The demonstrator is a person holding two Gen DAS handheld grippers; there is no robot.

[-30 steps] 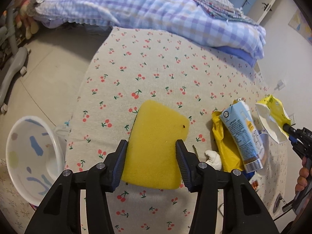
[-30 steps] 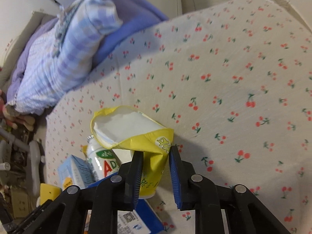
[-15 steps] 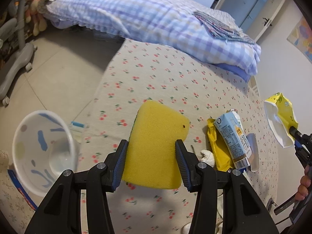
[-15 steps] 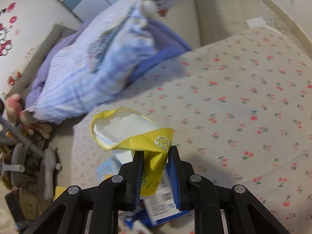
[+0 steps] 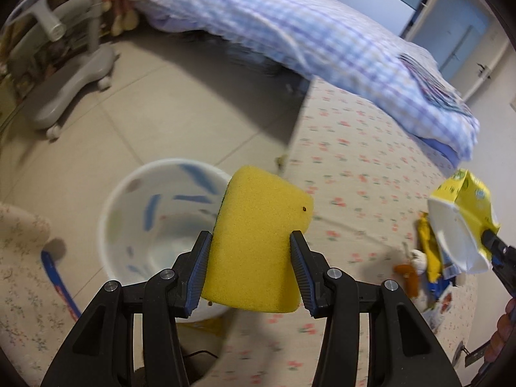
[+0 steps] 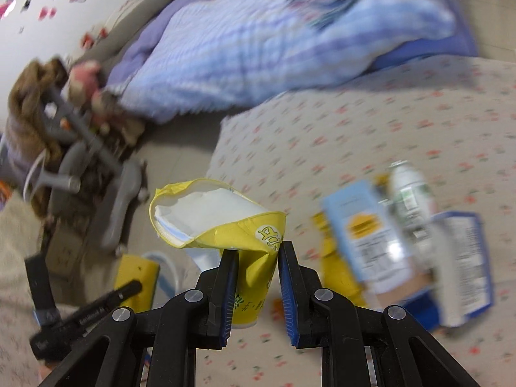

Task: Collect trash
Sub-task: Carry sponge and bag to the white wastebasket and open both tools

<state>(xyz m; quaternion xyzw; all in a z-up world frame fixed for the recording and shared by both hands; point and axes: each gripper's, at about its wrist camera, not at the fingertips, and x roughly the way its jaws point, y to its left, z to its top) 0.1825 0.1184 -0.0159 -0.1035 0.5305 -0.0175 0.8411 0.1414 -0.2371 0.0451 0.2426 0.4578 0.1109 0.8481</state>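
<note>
My left gripper (image 5: 251,242) is shut on a yellow sponge (image 5: 258,242), held in the air at the near rim of a white bin with blue marks (image 5: 154,225) on the floor. My right gripper (image 6: 258,254) is shut on a crumpled yellow paper cup (image 6: 225,222), raised above the cherry-print bed sheet (image 6: 354,122). In the left wrist view the same yellow cup (image 5: 464,222) and the right gripper show at the right edge. The sponge (image 6: 135,274) and the left gripper (image 6: 80,319) show low left in the right wrist view.
More trash lies on the sheet: a light blue carton (image 6: 361,235), a small white bottle (image 6: 409,190), a blue box (image 6: 461,264), a yellow wrapper (image 5: 425,251) and a tissue (image 5: 417,258). A checked duvet (image 5: 306,38) lies behind. A grey chair base (image 5: 67,87) stands on the tiled floor.
Both grippers have swung left, off the sheet's middle towards the bed's edge and the floor. The bin has come under the sponge. The cup has lifted away from the trash pile.
</note>
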